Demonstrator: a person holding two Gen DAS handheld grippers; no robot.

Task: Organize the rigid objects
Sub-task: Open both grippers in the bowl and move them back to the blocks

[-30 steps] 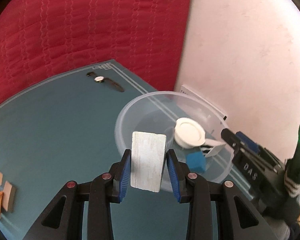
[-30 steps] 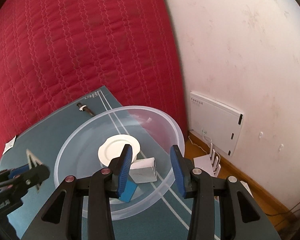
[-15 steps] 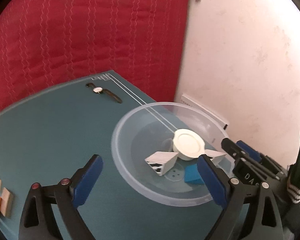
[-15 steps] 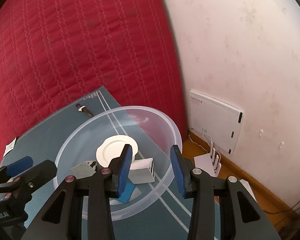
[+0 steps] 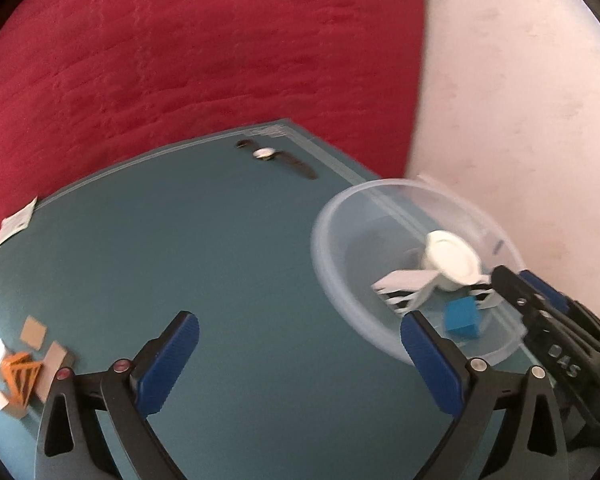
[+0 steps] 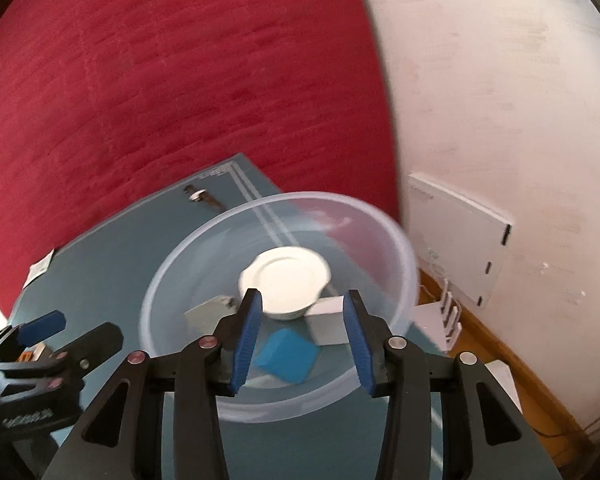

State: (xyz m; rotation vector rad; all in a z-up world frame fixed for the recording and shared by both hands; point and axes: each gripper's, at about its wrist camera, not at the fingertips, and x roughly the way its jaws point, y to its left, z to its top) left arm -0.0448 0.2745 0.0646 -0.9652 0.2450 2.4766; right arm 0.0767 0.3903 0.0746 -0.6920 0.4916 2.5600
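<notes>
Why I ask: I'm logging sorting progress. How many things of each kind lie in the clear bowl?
white boxes: 2
round white dish: 1
blue block: 1
Total: 4

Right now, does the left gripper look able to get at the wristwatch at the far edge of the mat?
Probably yes. The left gripper is wide open and empty, and bare teal mat lies between it and the wristwatch; the clear bowl sits off to the side.
</notes>
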